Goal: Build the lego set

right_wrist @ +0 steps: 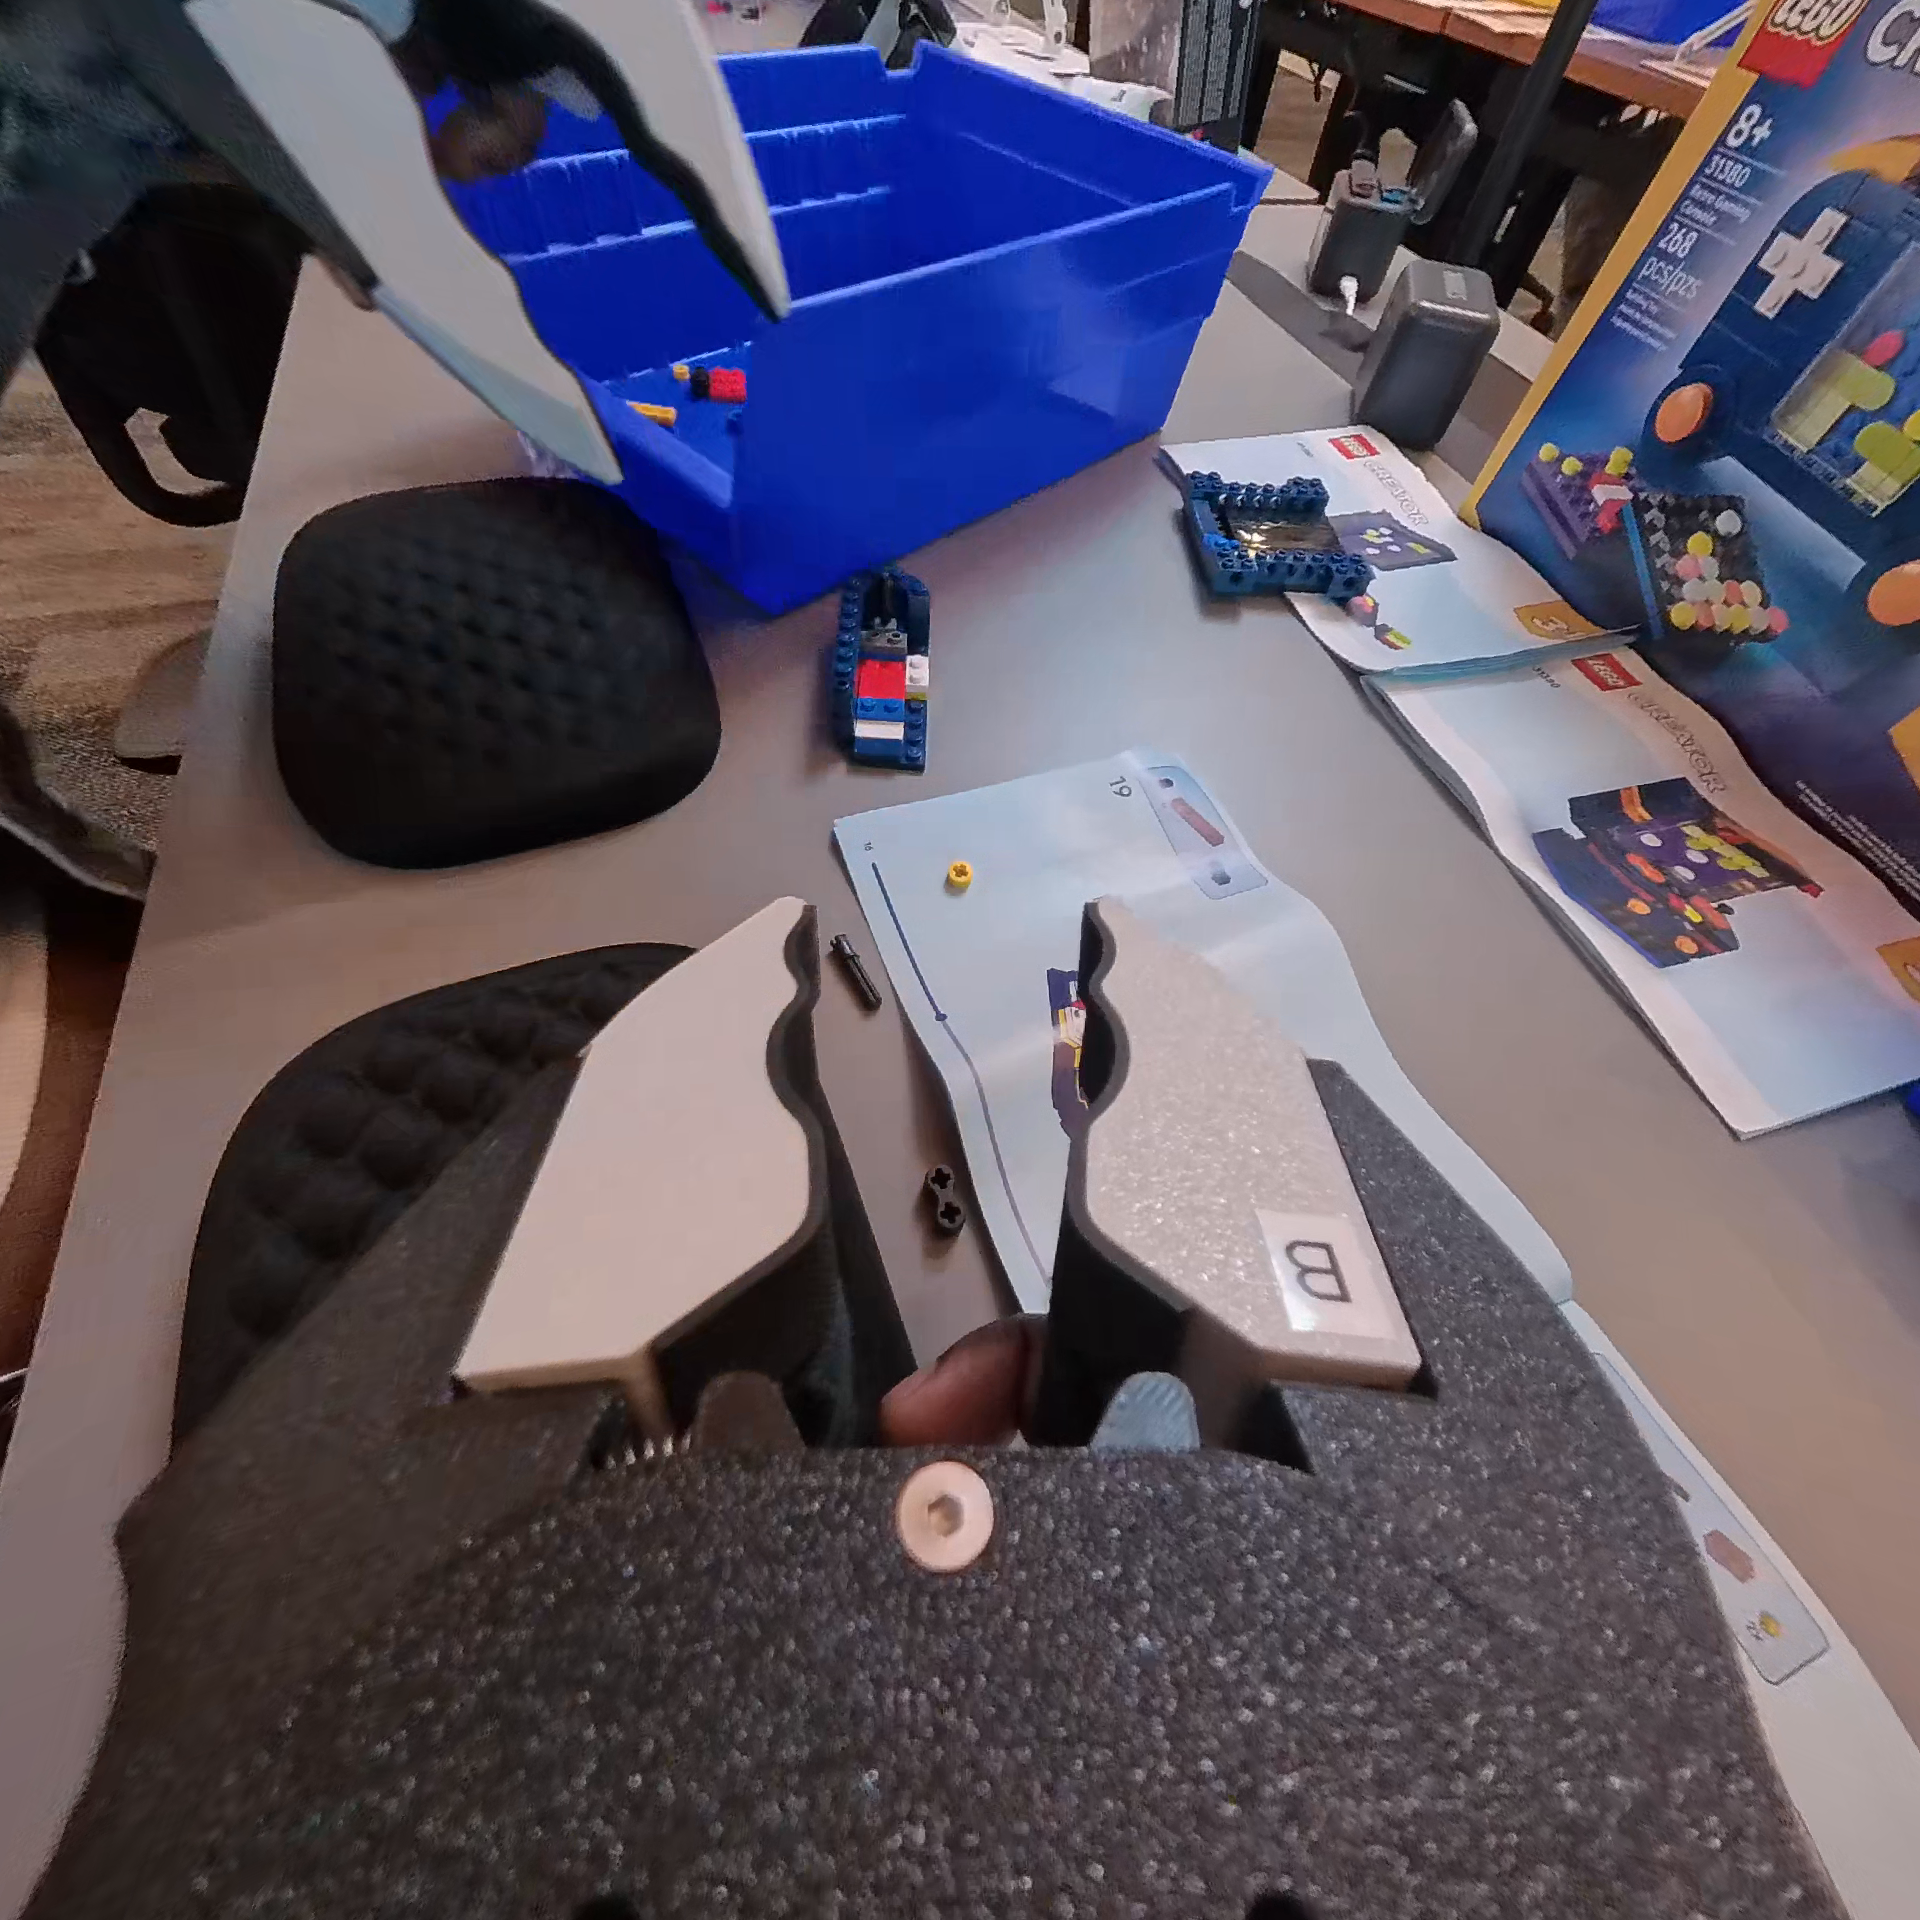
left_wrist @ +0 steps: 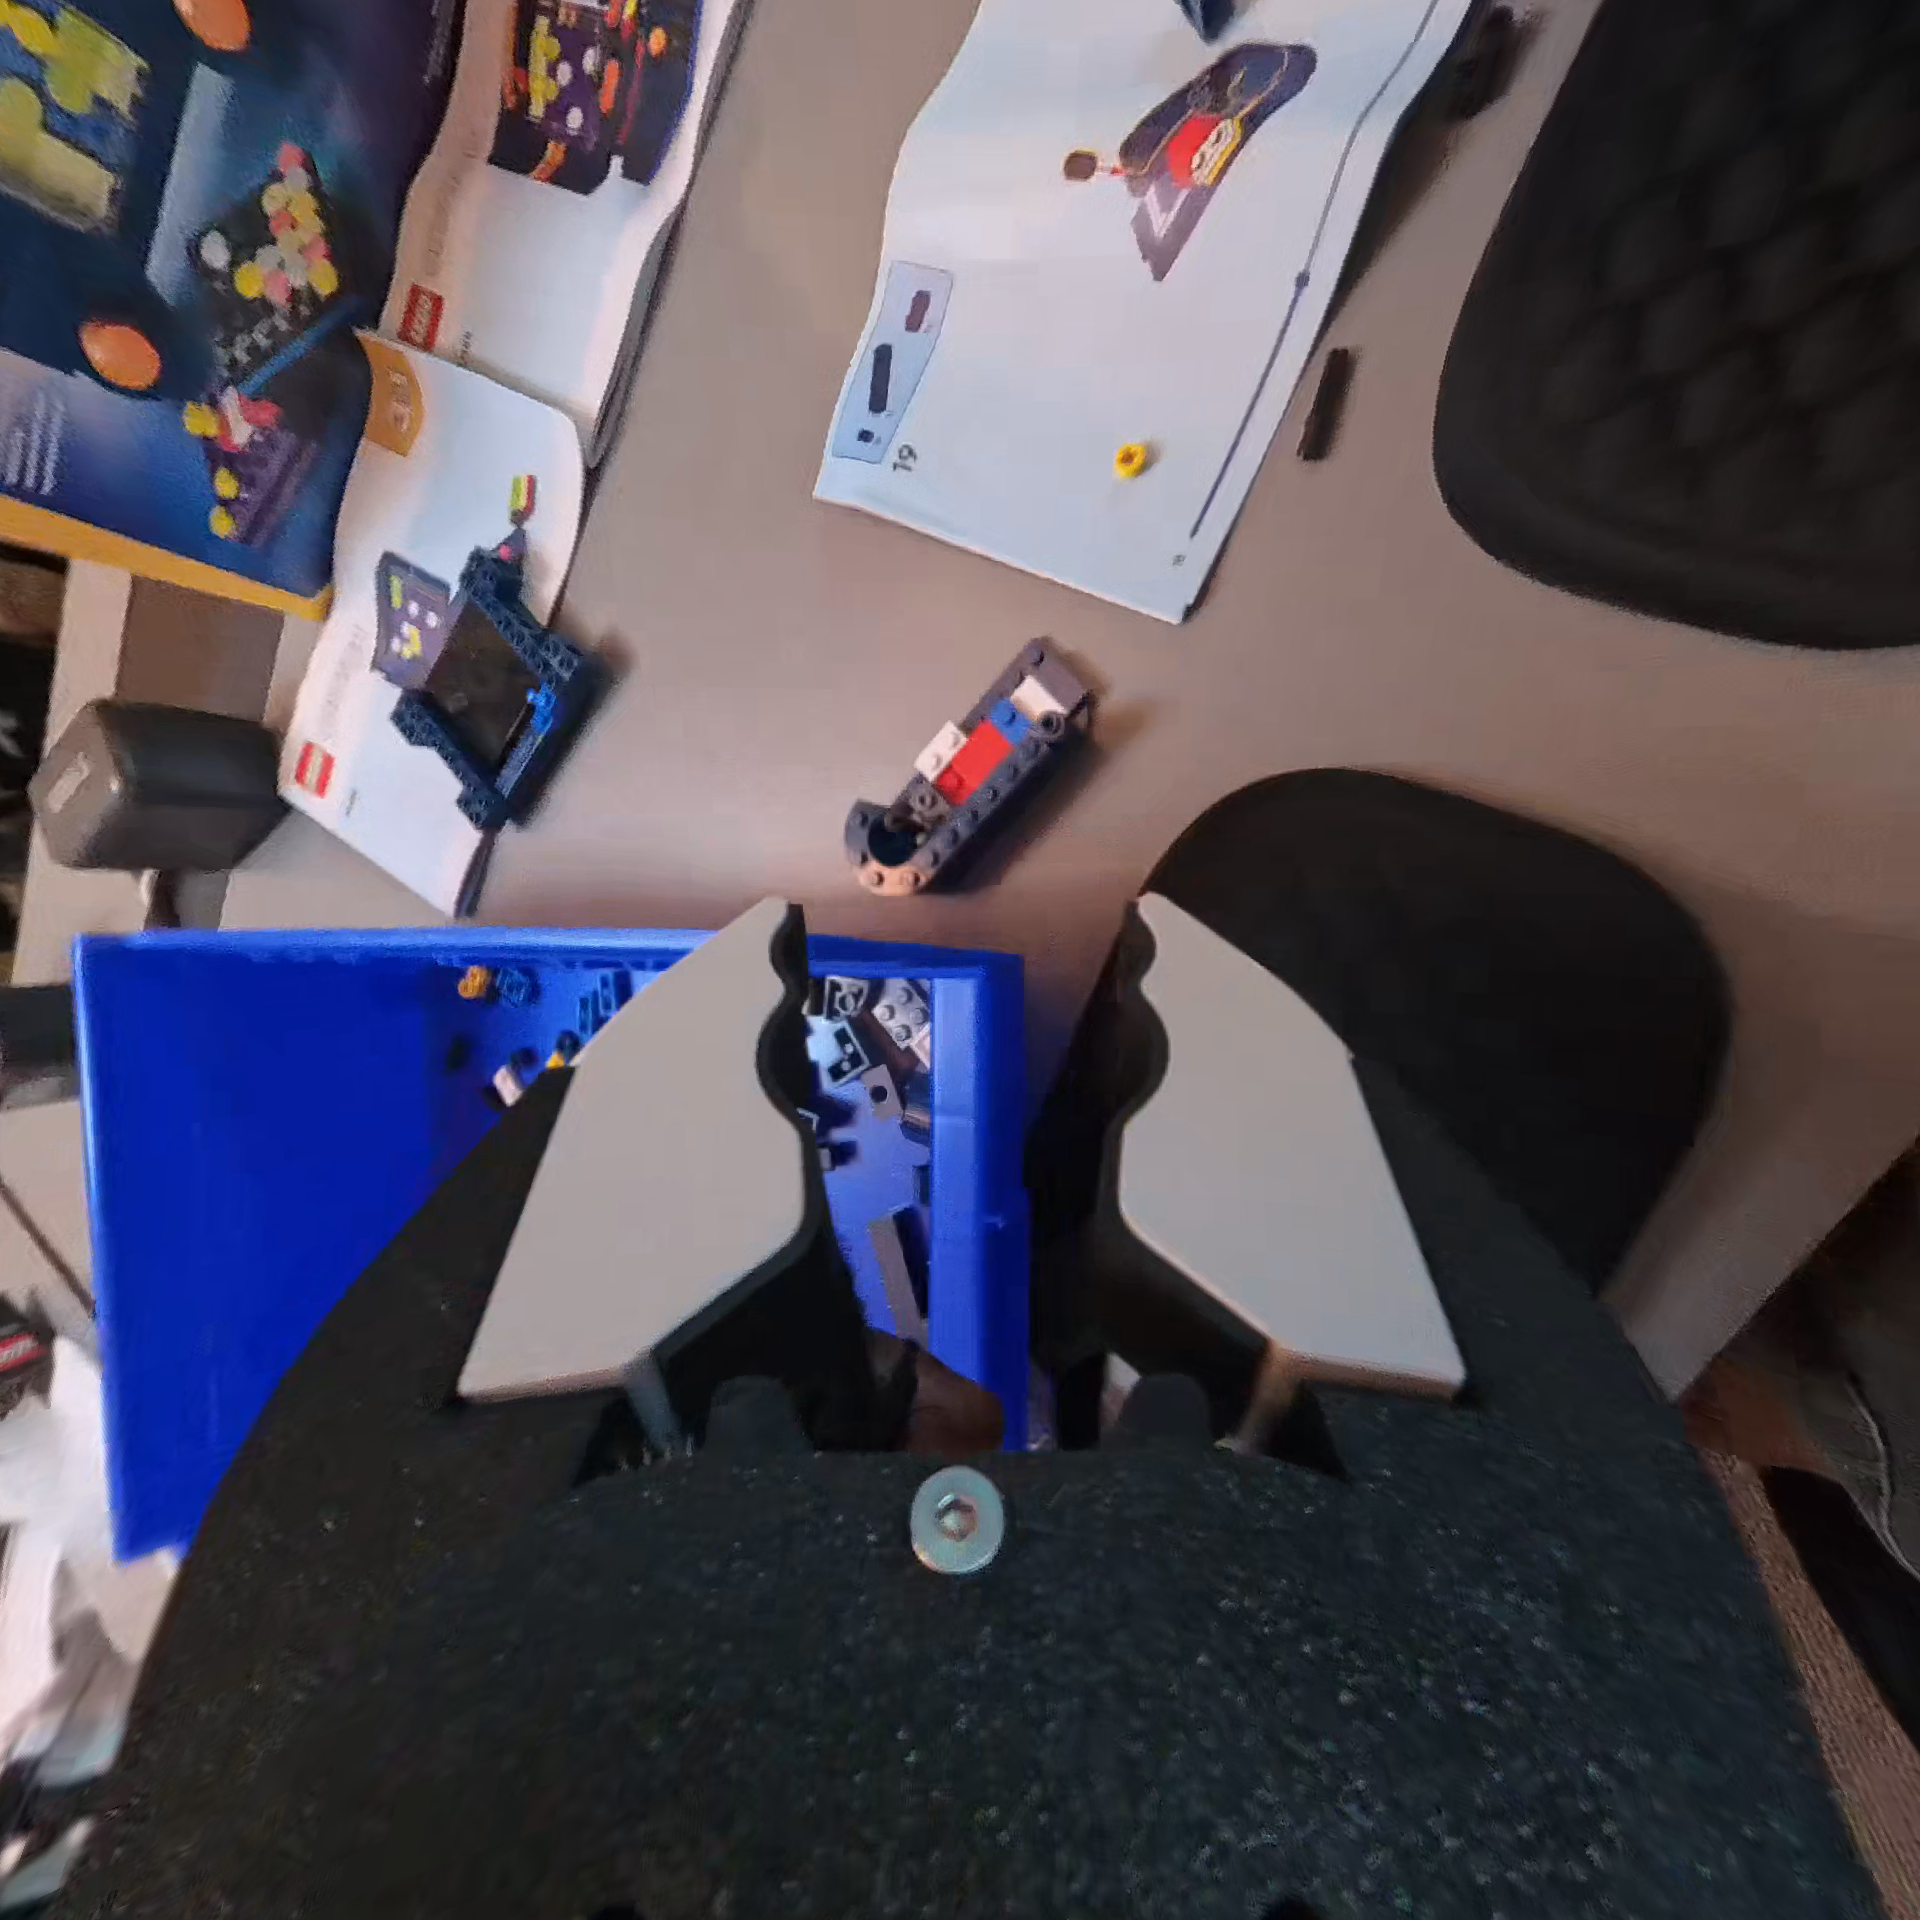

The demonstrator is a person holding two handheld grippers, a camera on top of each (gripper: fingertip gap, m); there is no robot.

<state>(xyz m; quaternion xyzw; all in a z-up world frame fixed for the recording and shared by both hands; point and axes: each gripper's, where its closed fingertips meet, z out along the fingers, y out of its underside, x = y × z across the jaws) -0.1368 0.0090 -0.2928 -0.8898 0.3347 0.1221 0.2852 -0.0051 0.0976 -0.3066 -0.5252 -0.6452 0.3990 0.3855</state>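
Two grippers, both spread and empty: left gripper (left_wrist: 961,925) over the blue bin (left_wrist: 260,1143), right gripper (right_wrist: 945,925) above the black pin (right_wrist: 855,971); approach small pieces squarely.

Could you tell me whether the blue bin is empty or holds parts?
Holds parts: loose bricks lie on the floor of the blue bin.

small blue brick build (right_wrist: 883,675) lies flat beside blue bin (right_wrist: 935,436).

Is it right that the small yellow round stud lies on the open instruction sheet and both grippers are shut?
Not quite. The small yellow round stud does lie on the open instruction sheet, but both wrist views show the left gripper and right gripper open, holding nothing.
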